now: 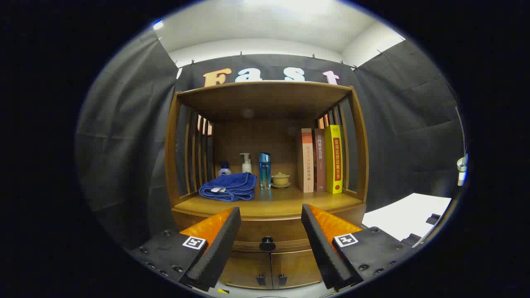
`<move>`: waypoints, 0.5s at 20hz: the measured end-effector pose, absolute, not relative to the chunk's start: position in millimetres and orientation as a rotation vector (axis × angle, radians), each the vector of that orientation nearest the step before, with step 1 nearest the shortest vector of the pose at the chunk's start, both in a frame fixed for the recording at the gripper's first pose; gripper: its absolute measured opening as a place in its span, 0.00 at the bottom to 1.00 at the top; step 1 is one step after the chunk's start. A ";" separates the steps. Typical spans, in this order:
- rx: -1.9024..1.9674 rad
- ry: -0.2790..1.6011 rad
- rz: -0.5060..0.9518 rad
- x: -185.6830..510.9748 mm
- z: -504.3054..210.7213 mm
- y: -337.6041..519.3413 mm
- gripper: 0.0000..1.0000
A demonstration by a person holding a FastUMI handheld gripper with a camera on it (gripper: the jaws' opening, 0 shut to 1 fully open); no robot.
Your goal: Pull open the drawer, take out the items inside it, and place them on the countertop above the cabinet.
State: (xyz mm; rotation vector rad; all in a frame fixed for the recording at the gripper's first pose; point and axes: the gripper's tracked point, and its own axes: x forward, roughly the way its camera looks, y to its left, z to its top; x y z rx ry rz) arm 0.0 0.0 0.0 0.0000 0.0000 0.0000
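A wooden cabinet stands ahead, with its countertop (269, 206) under an open shelf. Below the countertop the drawer (269, 238) is closed, and its dark round knob (267, 243) sits between my two fingers, a short way beyond them. My gripper (271, 221) is open, fingers wide apart and holding nothing. The drawer's contents are hidden.
On the countertop lie a folded blue towel (229, 187), a small white bottle (224, 169), a pump bottle (246, 162), a blue bottle (264, 169), a lidded yellow cup (281, 179) and three upright books (321, 160). Two lower doors (271, 269) with small knobs sit under the drawer. A white surface (408, 217) lies to the right.
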 end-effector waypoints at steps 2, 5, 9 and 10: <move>-0.001 0.001 -0.002 0.7 -0.9 -0.2 0.97; 0.002 0.004 -0.003 0.7 -1.6 -1.4 0.97; 0.002 0.000 -0.004 0.2 -0.1 -1.5 0.97; 0.000 -0.001 -0.004 0.1 0.0 -1.6 0.97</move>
